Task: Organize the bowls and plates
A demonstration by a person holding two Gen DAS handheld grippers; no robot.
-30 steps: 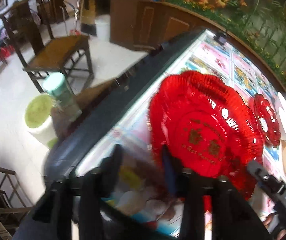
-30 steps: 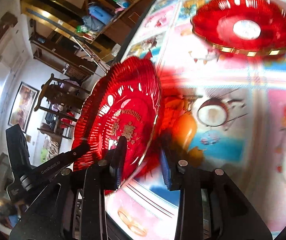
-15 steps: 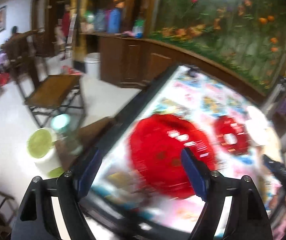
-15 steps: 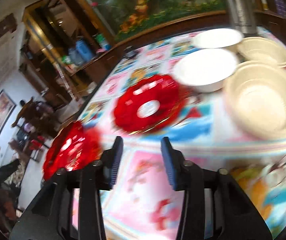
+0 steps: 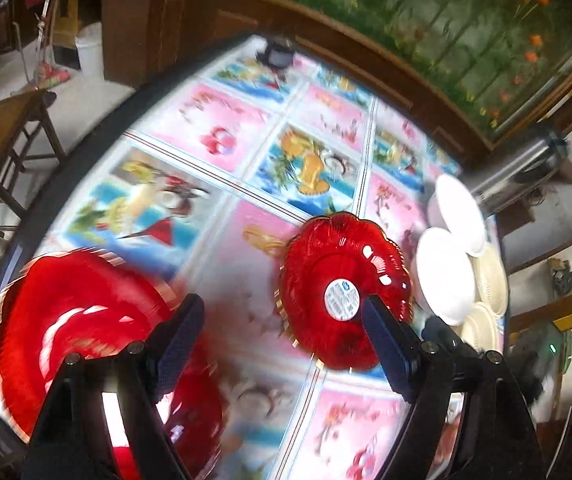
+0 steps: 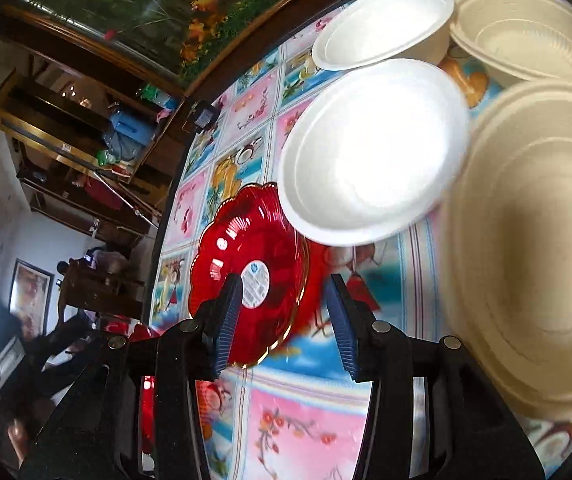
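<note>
Over table | left gripper [image 5: 282, 332] jaws wide, empty | right gripper [image 6: 284, 320] jaws part-open, empty

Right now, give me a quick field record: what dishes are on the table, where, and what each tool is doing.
surface: table with a picture-print cover
red plates: large red plate at the near-left edge; small red plate with a white sticker, mid-table
white bowls: two white bowls, beside the small red plate
beige bowls: two beige bowls, at the right edge
left tool: open, holding nothing
right tool: open, holding nothing, over the small red plate's edge
</note>
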